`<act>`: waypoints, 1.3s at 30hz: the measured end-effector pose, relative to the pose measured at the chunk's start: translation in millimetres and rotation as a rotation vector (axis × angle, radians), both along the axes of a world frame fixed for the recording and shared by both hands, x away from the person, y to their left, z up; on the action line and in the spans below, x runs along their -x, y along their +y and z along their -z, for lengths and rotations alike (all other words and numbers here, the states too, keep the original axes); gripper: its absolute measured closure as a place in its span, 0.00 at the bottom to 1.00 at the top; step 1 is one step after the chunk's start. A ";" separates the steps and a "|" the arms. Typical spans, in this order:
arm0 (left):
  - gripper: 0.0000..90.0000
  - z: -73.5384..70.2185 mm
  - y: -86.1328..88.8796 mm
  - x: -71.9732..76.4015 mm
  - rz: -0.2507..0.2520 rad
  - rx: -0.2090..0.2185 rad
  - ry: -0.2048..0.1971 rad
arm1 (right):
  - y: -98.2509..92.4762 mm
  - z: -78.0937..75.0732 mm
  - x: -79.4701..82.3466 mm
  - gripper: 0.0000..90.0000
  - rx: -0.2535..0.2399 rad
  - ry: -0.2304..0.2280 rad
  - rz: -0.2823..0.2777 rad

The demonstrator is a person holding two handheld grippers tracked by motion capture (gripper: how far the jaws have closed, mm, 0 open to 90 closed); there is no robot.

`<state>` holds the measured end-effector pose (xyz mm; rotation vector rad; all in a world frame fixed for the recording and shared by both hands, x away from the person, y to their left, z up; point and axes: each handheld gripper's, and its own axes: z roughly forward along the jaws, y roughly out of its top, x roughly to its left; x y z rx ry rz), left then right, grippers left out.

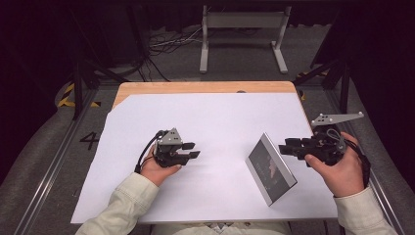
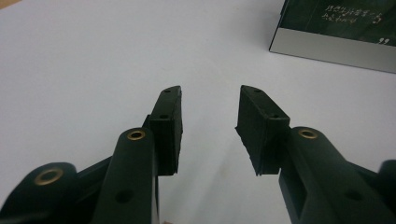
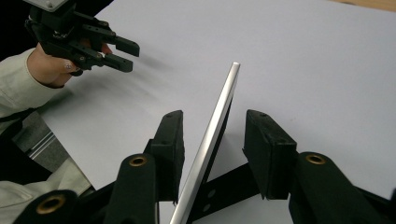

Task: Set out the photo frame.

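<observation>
A thin silver-edged panel (image 1: pixel 270 169) with a dark printed face stands tilted on the white sheet (image 1: pixel 210 112), right of centre. Its black back strut (image 3: pixel 224 186) shows in the right gripper view. My right gripper (image 1: pixel 286 148) reaches in from the right at the panel's upper edge. There its jaws (image 3: pixel 210 121) stand on either side of the silver edge (image 3: pixel 219 107), with a gap on each side, so it is open. My left gripper (image 1: pixel 193 150) hovers low over the sheet left of centre, open and empty (image 2: pixel 210 107). The panel's lower corner (image 2: pixel 336 28) lies ahead of it.
The white sheet covers most of a wooden table (image 1: pixel 195 87). Behind the table a grey metal stand (image 1: pixel 242 34) and loose cables (image 1: pixel 166 44) sit on the floor. Dark frame legs (image 1: pixel 337 73) flank both sides. In the right gripper view the left hand's gripper (image 3: pixel 126 56) is at far left.
</observation>
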<state>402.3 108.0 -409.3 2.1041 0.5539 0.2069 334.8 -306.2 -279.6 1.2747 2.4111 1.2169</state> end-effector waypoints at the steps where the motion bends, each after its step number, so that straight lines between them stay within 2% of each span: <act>1: 0.68 0.0 0.0 0.0 0.000 0.000 0.000 | 1.3 -0.1 -0.4 0.64 0.003 0.006 0.001; 3: 0.68 -0.1 0.5 -0.3 -0.001 0.002 0.000 | 3.3 0.4 -1.2 0.64 0.014 0.007 0.005; 7: 0.68 1.5 -0.6 -0.6 -0.001 -0.001 0.005 | 7.9 3.6 -1.7 0.62 0.018 0.039 -0.007; 14: 0.68 3.1 -3.0 -0.2 0.007 -0.008 0.003 | 14.9 10.2 -1.2 0.61 0.066 0.079 0.009; 30: 0.69 4.9 -4.9 0.4 0.015 -0.015 0.009 | 27.5 25.4 1.0 0.59 0.123 0.109 -0.005; 39: 0.70 6.1 -5.8 0.4 0.024 -0.024 0.012 | 30.3 32.4 1.4 0.60 0.137 0.125 -0.007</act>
